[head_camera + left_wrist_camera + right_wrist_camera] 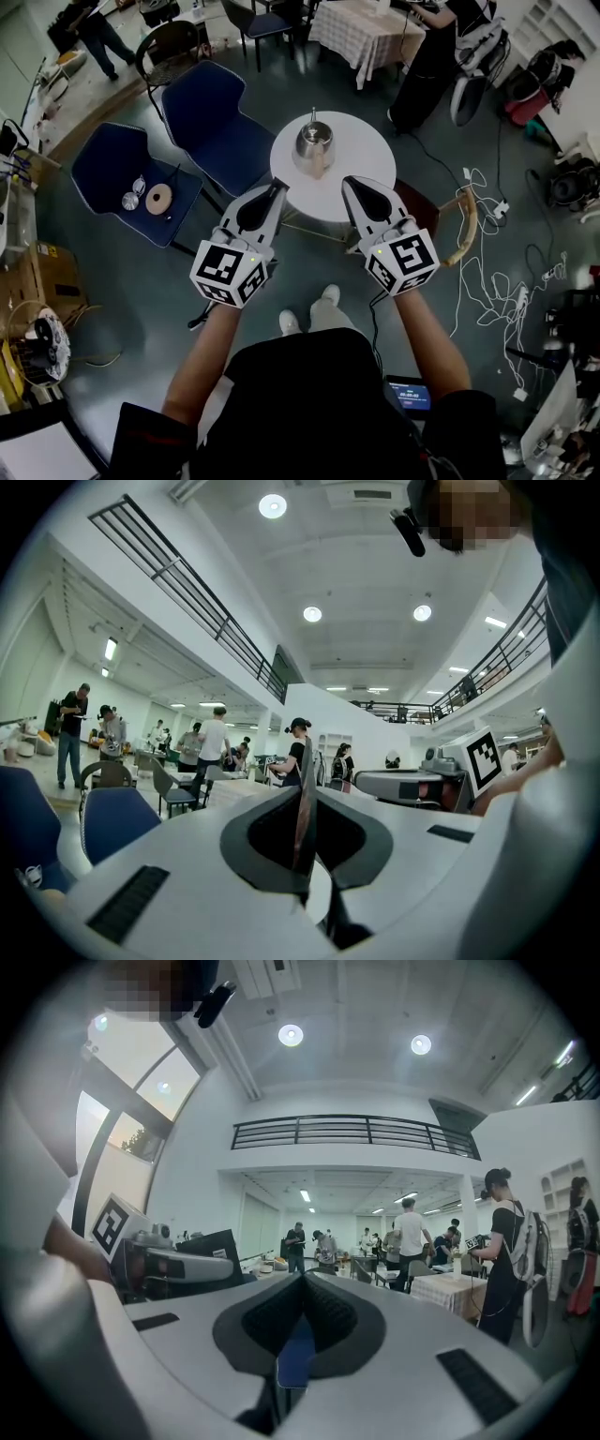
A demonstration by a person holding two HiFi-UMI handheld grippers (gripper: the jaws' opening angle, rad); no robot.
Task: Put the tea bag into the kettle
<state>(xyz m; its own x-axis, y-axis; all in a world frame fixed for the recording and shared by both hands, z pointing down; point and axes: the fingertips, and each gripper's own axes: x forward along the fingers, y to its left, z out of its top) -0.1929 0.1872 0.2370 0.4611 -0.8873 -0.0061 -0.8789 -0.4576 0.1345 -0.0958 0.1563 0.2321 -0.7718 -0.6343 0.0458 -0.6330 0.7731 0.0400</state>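
**While both grippers hang closed and empty, the tea bag is not yet in hand**

Left gripper [279, 186]: in its own view the jaws are pressed together along one seam, with nothing between them. Right gripper [351, 182]: likewise closed on nothing.

Task's thing: ahead of the two tips and between them stands the round white table [361, 155], bearing the small shiny metal kettle [314, 141]. A small tan scrap [319, 169] touches the kettle on the side facing the grippers. It may be the tea bag, but it is too small to confirm. I cannot tell whether the kettle's lid is on.

Handling (judgement):
- A tea bag should be very light, soft and limp, with thin paper that tears or spills if crushed.
- Best hold: a pinch at the top edge or tag, with a gentle squeeze. Expect it to dangle and swing.
- The kettle looks rigid, smooth and probably slippery. Steady it by its handle rather than its body.

Counts, left to right:
- Blue padded chairs: two. One is far left of the left gripper [112, 164], one ahead of it [211, 117].
- On the far-left chair: one small metal piece [131, 200] and one round tan disc [159, 198].
- Grippers: two.
- Table: one. Kettle: one. Possible tea bag: one.
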